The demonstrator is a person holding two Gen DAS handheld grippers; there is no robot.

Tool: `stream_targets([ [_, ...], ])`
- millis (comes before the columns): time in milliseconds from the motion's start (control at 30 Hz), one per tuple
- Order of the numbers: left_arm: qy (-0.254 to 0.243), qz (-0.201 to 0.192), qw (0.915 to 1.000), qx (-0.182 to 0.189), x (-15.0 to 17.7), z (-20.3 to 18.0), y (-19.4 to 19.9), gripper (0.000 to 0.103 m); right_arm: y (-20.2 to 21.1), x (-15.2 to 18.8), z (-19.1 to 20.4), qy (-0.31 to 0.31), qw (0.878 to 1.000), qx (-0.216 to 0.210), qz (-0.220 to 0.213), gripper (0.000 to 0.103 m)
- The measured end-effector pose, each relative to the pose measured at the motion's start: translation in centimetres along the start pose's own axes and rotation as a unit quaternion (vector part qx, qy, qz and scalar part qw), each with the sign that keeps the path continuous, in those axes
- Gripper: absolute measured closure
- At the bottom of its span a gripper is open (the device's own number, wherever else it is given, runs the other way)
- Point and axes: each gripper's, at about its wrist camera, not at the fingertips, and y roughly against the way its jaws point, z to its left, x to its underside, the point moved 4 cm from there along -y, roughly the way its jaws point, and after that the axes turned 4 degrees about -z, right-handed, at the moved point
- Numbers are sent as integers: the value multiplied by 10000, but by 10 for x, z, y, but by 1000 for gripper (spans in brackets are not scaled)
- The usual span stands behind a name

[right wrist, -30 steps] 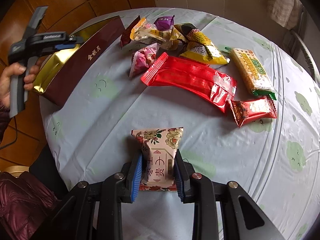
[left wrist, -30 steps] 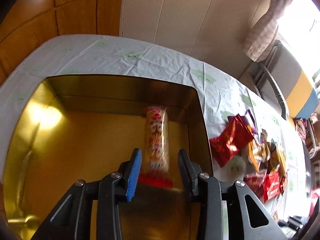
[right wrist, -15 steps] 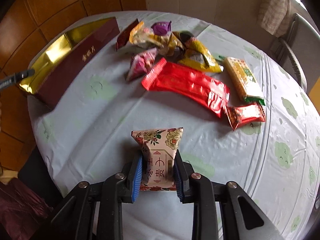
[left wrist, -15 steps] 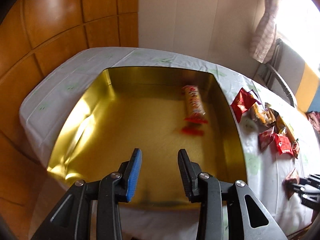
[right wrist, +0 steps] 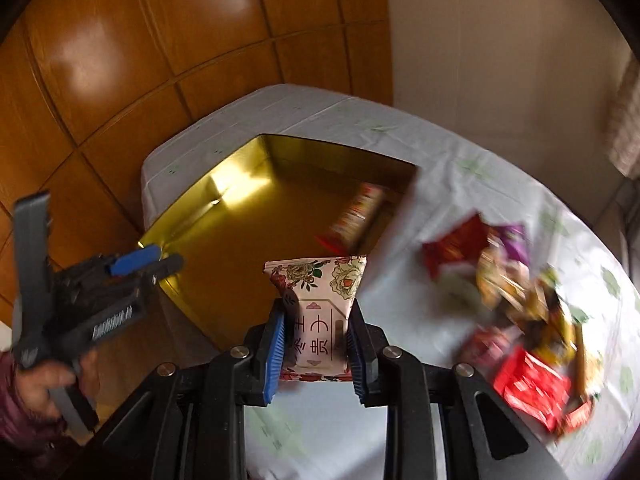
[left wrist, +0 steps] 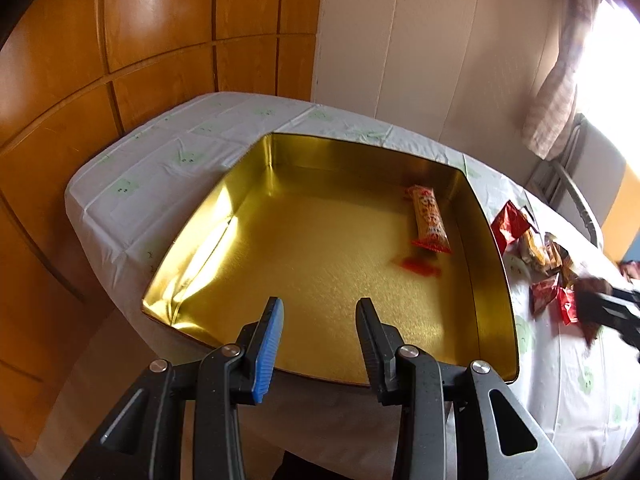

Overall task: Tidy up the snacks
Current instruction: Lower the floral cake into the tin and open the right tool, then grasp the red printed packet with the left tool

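Right gripper (right wrist: 316, 344) now up off table (right wrist: 460, 176), swung toward tin (right wrist: 224, 236), pads clamped on floral pack (right wrist: 320, 300). Left gripper (left wrist: 318, 344) backed off to tin's near edge, jaws apart, empty. Cracker pack (left wrist: 430, 220) sits by tin's far right corner. Drop comes next, probably.

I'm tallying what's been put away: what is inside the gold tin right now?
One long orange snack pack lies inside the gold tin by its right wall. The near strip of floor is hidden behind the left gripper's fingers.
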Motion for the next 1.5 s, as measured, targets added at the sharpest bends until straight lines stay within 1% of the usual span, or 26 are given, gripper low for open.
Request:
stream_targets([
  [67, 25, -38, 10000, -22, -2, 4, 2, 65, -21, -11, 12, 114, 9999, 20, 127, 75],
  [133, 79, -42, 10000, -41, -3, 10, 2, 65, -41, -16, 17, 193, 9994, 41, 294, 75],
  [200, 141, -28, 9999, -68, -1, 16, 1, 65, -57, -14, 20, 242, 9985, 77, 484, 74],
  [267, 193, 34, 9998, -78, 1, 21, -1, 65, -71, -12, 23, 292, 9972, 222, 657, 74],
  [333, 221, 69, 9997, -80, 4, 25, -3, 65, -82, -10, 24, 290, 9966, 281, 720, 73],
  [400, 230, 116, 9996, -68, 7, 25, -6, 65, -84, -10, 24, 244, 9970, 296, 669, 73],
  [500, 215, 141, 9997, -52, 10, 25, -8, 65, -77, -9, 20, 136, 9980, 298, 532, 66],
  [600, 148, 160, 9998, -35, 12, 21, -9, 65, -57, -8, 15, 6, 9992, 338, 221, 66],
  [667, 98, 164, 9998, -4, 12, 18, -9, 65, -42, -5, 7, -196, 9993, 320, 23, 66],
  [733, -31, 137, 9999, 23, 12, 12, -8, 65, -23, 4, -3, -377, 9986, 327, -170, 66],
  [800, -113, 130, 9998, 78, 12, 7, -7, 65, -8, 16, -15, -554, 9972, 432, -262, 66],
  [900, -347, 80, 9993, 135, 9, -5, -4, 64, 9, 43, -41, -879, 9934, 695, -259, 66],
  [1067, -769, 22, 9964, 356, 3, -32, 0, 57, 27, 94, -90, -1539, 9808, 1200, -21, 66],
  [1167, -1034, 27, 9931, 548, -2, -54, 1, 57, 35, 123, -114, -1875, 9710, 1482, 64, 66],
  [1300, -1551, -29, 9838, 896, -11, -93, 3, 57, 43, 146, -131, -2172, 9631, 1588, 66, 66],
  [1433, -2044, 20, 9714, 1208, -24, -135, -4, 57, 48, 159, -139, -2292, 9604, 1584, 34, 66],
  [1500, -2320, 52, 9634, 1343, -31, -155, -12, 57, 49, 163, -142, -2332, 9600, 1550, 12, 66],
])
